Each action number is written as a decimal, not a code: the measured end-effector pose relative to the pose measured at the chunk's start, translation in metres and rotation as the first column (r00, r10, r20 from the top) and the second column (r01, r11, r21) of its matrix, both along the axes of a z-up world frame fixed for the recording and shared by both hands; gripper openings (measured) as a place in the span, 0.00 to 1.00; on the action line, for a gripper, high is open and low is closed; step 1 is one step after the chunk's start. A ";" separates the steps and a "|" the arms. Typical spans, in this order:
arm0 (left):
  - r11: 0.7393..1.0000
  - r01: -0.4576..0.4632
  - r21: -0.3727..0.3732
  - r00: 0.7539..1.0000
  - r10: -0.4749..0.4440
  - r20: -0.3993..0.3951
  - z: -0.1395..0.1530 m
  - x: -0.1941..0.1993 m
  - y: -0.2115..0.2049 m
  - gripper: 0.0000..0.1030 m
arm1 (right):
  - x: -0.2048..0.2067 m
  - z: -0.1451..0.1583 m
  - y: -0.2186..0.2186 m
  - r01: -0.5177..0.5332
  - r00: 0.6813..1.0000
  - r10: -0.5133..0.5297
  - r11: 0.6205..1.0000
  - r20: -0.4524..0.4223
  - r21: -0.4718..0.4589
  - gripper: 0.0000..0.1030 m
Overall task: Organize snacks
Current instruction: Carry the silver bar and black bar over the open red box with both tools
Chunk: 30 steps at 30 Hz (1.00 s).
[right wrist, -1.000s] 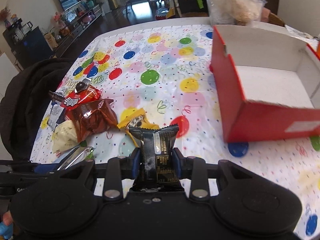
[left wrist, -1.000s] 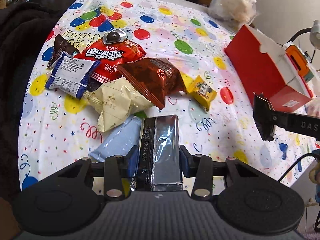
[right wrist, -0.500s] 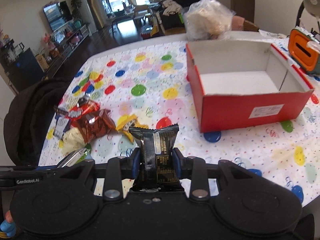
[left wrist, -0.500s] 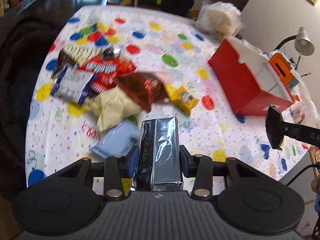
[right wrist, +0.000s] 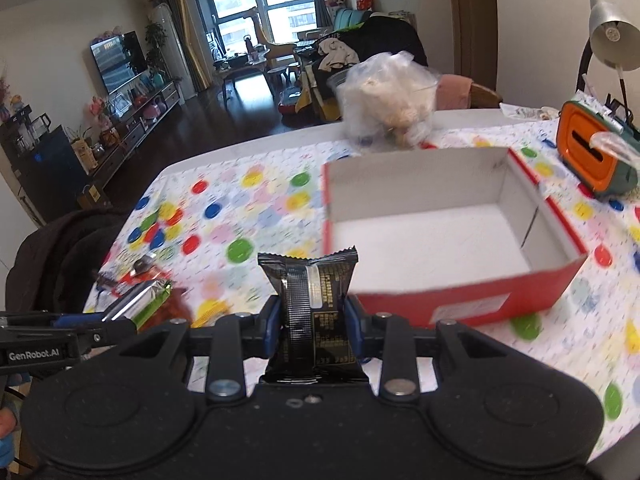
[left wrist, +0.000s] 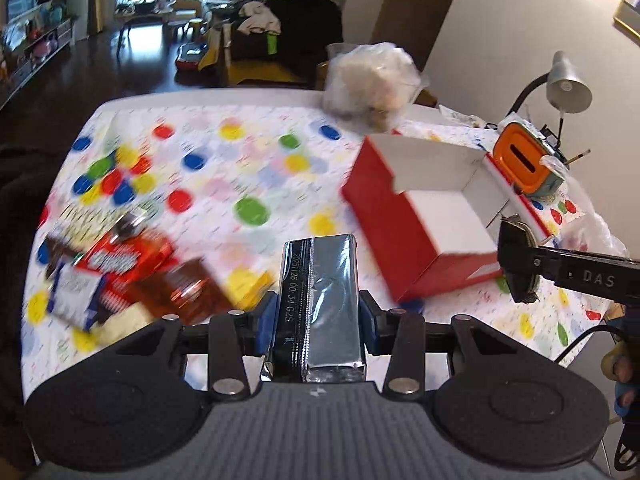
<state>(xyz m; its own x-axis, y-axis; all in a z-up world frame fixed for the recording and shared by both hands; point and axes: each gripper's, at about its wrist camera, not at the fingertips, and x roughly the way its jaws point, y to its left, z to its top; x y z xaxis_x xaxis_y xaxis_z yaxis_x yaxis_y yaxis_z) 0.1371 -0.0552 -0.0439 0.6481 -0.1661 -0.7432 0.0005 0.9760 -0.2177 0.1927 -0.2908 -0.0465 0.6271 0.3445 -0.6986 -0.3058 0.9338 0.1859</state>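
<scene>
two grippers are up over the table, each with one snack in its grip. the left gripper (left wrist: 318, 314) has its blue pads pinching a silver foil packet (left wrist: 320, 300) by its sides; the packet stands upright between the fingers, a dark seam with printed digits running down its left part. the right gripper (right wrist: 310, 320) has its jaws pressed in on a black snack packet (right wrist: 310, 300), crimped top edge flaring above the pads (gold print on its front, too small to read).

one red cardboard box (right wrist: 472, 304) sits open on the balloon-print tablecloth (right wrist: 260, 216), white inside and with nothing showing in it. in the right wrist view it lies just beyond and to the right of the black packet; in the left wrist view it is off to the right of the foil packet, with the right gripper's finger (left wrist: 516, 264) crossing in front of its near corner.

the remaining snacks lie in one heap (left wrist: 120, 276) at the left of the cloth, blurred: a red packet, a brown one, a blue-and-white one, a pale one and a yellow one can be made out, about five (an exact count is not possible).

further back are one clear bag of pale lumps (right wrist: 390, 100), one orange-and-green container (right wrist: 596, 152) and one silver desk lamp (right wrist: 612, 36).
</scene>
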 end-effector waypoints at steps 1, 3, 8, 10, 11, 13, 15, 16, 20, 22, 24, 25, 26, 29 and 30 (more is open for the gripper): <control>1.000 0.007 0.010 1.000 -0.007 0.004 0.002 0.008 -0.010 0.40 | 0.008 0.000 -0.007 0.001 1.000 -0.001 1.000 0.004 -0.004 0.31; 1.000 0.014 0.023 1.000 -0.014 0.006 0.004 0.024 -0.028 0.40 | 0.022 -0.001 -0.023 0.001 1.000 -0.001 1.000 0.003 -0.008 0.31; 0.999 0.030 0.045 1.000 -0.030 0.000 0.006 0.066 -0.075 0.40 | 0.063 -0.008 -0.060 -0.007 1.000 0.007 1.000 -0.019 -0.022 0.31; 0.998 0.038 0.051 0.999 -0.037 -0.005 0.006 0.081 -0.092 0.40 | 0.079 -0.012 -0.072 -0.013 0.999 0.012 0.999 -0.031 -0.031 0.31; 0.997 0.043 0.059 0.999 -0.043 -0.008 0.005 0.087 -0.101 0.40 | 0.087 -0.015 -0.077 -0.014 0.999 0.012 0.999 -0.040 -0.035 0.31; 0.996 0.052 0.072 0.999 -0.051 -0.017 0.004 0.101 -0.116 0.40 | 0.102 -0.021 -0.088 -0.024 0.998 0.022 0.999 -0.058 -0.041 0.31; 0.996 0.053 0.075 0.998 -0.051 -0.036 0.001 0.115 -0.128 0.40 | 0.116 -0.027 -0.096 -0.031 0.997 0.027 0.998 -0.075 -0.054 0.31; 0.996 0.051 0.073 0.998 -0.047 -0.047 -0.001 0.122 -0.133 0.40 | 0.123 -0.030 -0.100 -0.037 0.996 0.032 0.997 -0.085 -0.060 0.31; 0.996 0.047 0.074 0.995 -0.039 -0.095 -0.011 0.148 -0.152 0.40 | 0.149 -0.045 -0.109 -0.074 0.988 0.060 0.993 -0.140 -0.092 0.31; 0.994 0.055 0.092 0.992 -0.044 -0.120 -0.017 0.158 -0.162 0.40 | 0.160 -0.055 -0.112 -0.092 0.983 0.073 0.990 -0.171 -0.108 0.31; 0.992 0.071 0.107 0.987 -0.055 -0.148 -0.024 0.168 -0.171 0.40 | 0.168 -0.065 -0.110 -0.112 0.976 0.084 0.985 -0.200 -0.132 0.31; 0.990 0.082 0.118 0.985 -0.062 -0.164 -0.027 0.172 -0.176 0.40 | 0.171 -0.070 -0.110 -0.120 0.973 0.088 0.983 -0.212 -0.140 0.31; 0.987 0.092 0.129 0.981 -0.068 -0.180 -0.031 0.177 -0.180 0.40 | 0.174 -0.074 -0.109 -0.130 0.970 0.095 0.981 -0.224 -0.146 0.31; 0.981 0.122 0.151 0.970 -0.085 -0.228 -0.043 0.190 -0.190 0.40 | 0.181 -0.085 -0.103 -0.162 0.962 0.118 0.973 -0.247 -0.165 0.31; 0.979 0.128 0.160 0.967 -0.087 -0.241 -0.047 0.194 -0.193 0.40 | 0.183 -0.088 -0.100 -0.179 0.959 0.131 0.968 -0.253 -0.175 0.31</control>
